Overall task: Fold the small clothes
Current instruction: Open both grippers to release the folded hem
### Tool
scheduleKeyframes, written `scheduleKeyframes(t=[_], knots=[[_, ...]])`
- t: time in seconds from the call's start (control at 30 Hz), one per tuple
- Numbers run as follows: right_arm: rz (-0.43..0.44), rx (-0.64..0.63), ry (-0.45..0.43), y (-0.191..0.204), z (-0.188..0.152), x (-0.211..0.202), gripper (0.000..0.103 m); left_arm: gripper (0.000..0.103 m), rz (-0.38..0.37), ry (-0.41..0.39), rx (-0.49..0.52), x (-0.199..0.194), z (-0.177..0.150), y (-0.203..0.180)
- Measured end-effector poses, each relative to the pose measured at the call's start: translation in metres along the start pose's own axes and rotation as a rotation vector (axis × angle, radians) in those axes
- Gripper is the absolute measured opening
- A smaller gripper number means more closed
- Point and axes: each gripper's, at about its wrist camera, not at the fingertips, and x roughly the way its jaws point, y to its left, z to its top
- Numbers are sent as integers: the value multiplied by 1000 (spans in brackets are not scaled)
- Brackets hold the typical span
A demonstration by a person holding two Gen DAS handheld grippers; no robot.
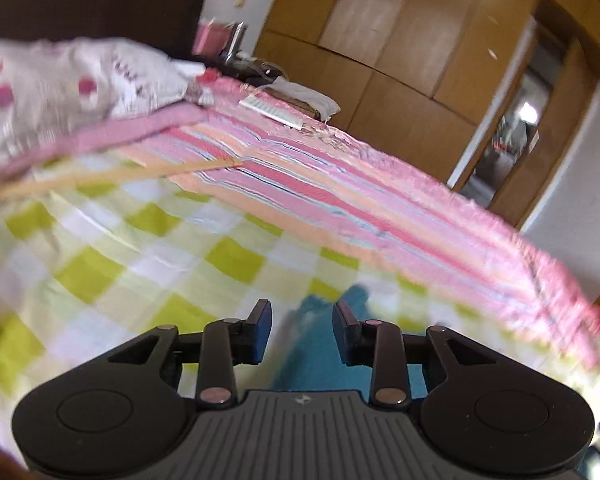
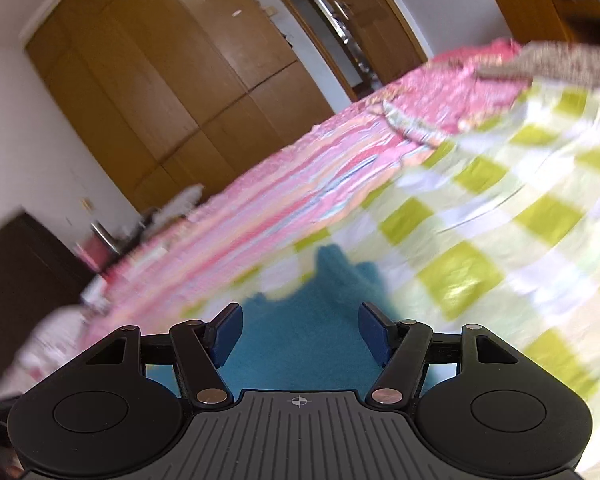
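Note:
A small teal garment (image 1: 320,356) lies on the green-and-white checked sheet (image 1: 140,248) of a bed. In the left wrist view my left gripper (image 1: 302,320) is open above the garment, with cloth showing between its blue pads and nothing held. In the right wrist view the same teal garment (image 2: 300,344) spreads under my right gripper (image 2: 300,328), which is open wide and empty. The garment's far edge is uneven, with a raised point. Both views are blurred.
A pink striped blanket (image 1: 340,184) covers the far side of the bed. A thin wooden stick (image 1: 120,174) lies on the sheet by a folded pink and grey quilt (image 1: 68,92). A wooden wardrobe (image 2: 172,80) and a doorway (image 1: 512,128) stand beyond the bed.

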Motion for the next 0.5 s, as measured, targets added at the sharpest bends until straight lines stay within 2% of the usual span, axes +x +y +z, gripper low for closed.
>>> scheduleKeyframes(t=[0.2, 0.37, 0.4, 0.5], knots=[[-104, -150, 47, -1, -26, -7, 66, 38, 62, 49, 136, -7, -34, 13], [-128, -162, 96, -3, -36, -5, 68, 43, 76, 48, 195, -13, -50, 15], [-139, -168, 93, -3, -38, -5, 69, 47, 85, 42, 206, -14, -51, 16], [-149, -174, 83, -2, -39, -9, 69, 48, 115, 16, 228, -20, -53, 18]])
